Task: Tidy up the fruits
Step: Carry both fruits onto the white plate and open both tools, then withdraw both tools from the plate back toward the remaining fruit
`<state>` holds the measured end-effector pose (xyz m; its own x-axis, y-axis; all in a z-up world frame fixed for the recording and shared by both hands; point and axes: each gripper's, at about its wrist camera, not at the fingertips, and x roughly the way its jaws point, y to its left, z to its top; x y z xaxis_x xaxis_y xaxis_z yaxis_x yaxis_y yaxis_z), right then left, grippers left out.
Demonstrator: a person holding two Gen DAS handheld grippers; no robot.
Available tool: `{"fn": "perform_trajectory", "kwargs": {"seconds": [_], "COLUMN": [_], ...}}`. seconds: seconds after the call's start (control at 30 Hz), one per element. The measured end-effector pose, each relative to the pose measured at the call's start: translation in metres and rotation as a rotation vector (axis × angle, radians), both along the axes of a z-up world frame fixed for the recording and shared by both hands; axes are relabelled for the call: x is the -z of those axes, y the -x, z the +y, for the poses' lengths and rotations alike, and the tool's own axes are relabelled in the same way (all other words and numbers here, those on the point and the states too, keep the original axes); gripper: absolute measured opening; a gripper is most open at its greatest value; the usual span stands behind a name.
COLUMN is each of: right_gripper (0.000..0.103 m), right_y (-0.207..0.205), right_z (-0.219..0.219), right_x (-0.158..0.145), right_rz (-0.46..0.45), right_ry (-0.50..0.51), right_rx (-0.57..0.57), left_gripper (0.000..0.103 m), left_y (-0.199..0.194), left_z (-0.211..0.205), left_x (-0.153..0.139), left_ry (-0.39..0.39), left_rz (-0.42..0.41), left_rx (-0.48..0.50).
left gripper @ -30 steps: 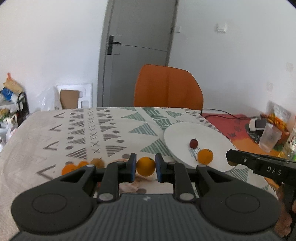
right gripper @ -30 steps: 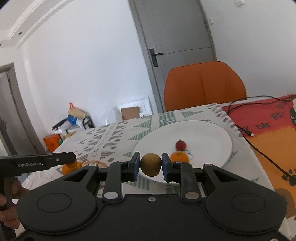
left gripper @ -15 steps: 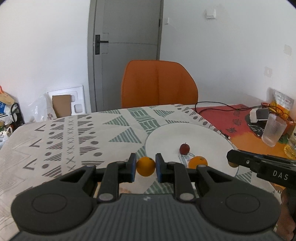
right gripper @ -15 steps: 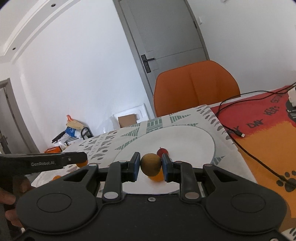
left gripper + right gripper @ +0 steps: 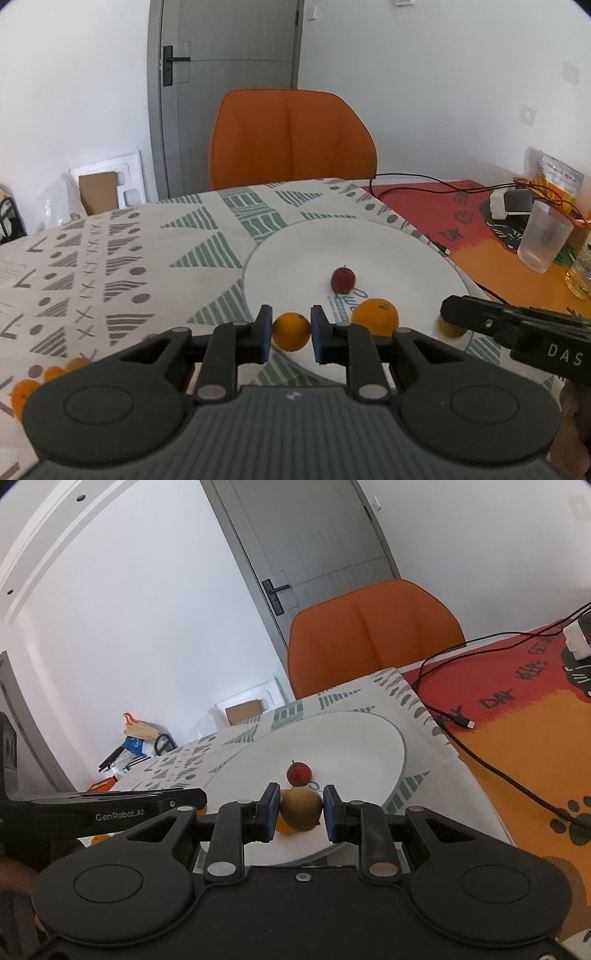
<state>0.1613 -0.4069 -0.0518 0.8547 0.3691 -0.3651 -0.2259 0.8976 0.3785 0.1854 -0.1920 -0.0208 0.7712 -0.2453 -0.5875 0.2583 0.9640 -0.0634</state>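
2 fruits are clamped: the left hand-held gripper [image 5: 291, 331] pinches a small orange [image 5: 291, 331] at lower centre, over the white plate's [image 5: 406, 254] near rim; the right hand-held gripper [image 5: 301, 809] grips a brown kiwi [image 5: 301, 809] above that plate, where another orange [image 5: 375, 317] and a red fruit [image 5: 343, 279] lie.

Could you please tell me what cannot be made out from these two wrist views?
- Small orange fruits on the patterned tablecloth, left wrist view: mostly hidden behind the left gripper, so no count.
- Loose orange on the white round plate, right wrist view: nearly all hidden behind the brown kiwi in the right gripper.
- Blue print on the plate: too small to read.
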Motion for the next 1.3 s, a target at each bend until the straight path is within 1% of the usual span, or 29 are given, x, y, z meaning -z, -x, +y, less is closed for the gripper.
{"fn": "perform_trajectory", "kwargs": {"seconds": [0.23,0.27,0.3,0.43,0.47,0.53,0.6,0.63,0.7,0.73,0.8,0.83,0.97,1.13,1.3], "right_gripper": [0.024,0.025,0.029,0.03,0.031,0.036,0.044,0.046,0.049,0.05,0.055,0.056,0.057,0.06,0.069], "right_y": [-0.002,-0.002,-0.002,-0.001,0.0,0.002,0.003,0.004,0.006,0.007,0.009,0.011,0.016,0.021,0.028], "right_z": [0.001,0.001,0.002,0.006,0.007,0.008,0.01,0.01,0.011,0.011,0.011,0.012,0.013,0.023,0.038], "right_x": [0.002,0.002,0.002,0.0,0.0,-0.002,-0.003,-0.004,-0.005,-0.006,-0.007,-0.008,-0.011,-0.019,-0.027], "right_rz": [0.001,0.003,0.004,0.007,0.008,0.009,0.01,0.01,0.009,0.01,0.01,0.01,0.014,-0.003,-0.027], "right_ry": [0.018,0.018,0.018,0.025,0.027,0.035,0.041,0.043,0.049,0.051,0.057,0.061,0.067,0.089,0.113], "right_rx": [0.013,0.016,0.017,0.018,0.018,0.021,0.023,0.024,0.024,0.024,0.028,0.03,0.031,0.018,-0.008], "left_gripper": [0.024,0.024,0.024,0.026,0.027,0.035,0.041,0.045,0.049,0.05,0.052,0.052,0.056,0.059,0.064], "left_y": [0.003,0.004,0.005,0.009,0.011,0.014,0.019,0.021,0.026,0.028,0.031,0.033,0.042,0.052,0.062], "left_z": [-0.005,-0.003,-0.001,0.012,0.016,0.024,0.031,0.034,0.042,0.045,0.05,0.054,0.065,0.079,0.095], "left_x": [-0.005,-0.006,-0.007,-0.011,-0.012,-0.016,-0.02,-0.022,-0.025,-0.026,-0.029,-0.03,-0.035,-0.039,-0.041], "left_ry": [-0.003,-0.002,-0.001,0.004,0.006,0.009,0.011,0.012,0.016,0.018,0.021,0.026,0.04,0.054,0.066], "left_rz": [-0.014,-0.015,-0.015,-0.015,-0.016,-0.025,-0.04,-0.047,-0.055,-0.058,-0.061,-0.063,-0.079,-0.091,-0.103], "left_rx": [0.011,0.01,0.007,-0.024,-0.034,-0.055,-0.071,-0.081,-0.097,-0.104,-0.119,-0.127,-0.148,-0.17,-0.196]}}
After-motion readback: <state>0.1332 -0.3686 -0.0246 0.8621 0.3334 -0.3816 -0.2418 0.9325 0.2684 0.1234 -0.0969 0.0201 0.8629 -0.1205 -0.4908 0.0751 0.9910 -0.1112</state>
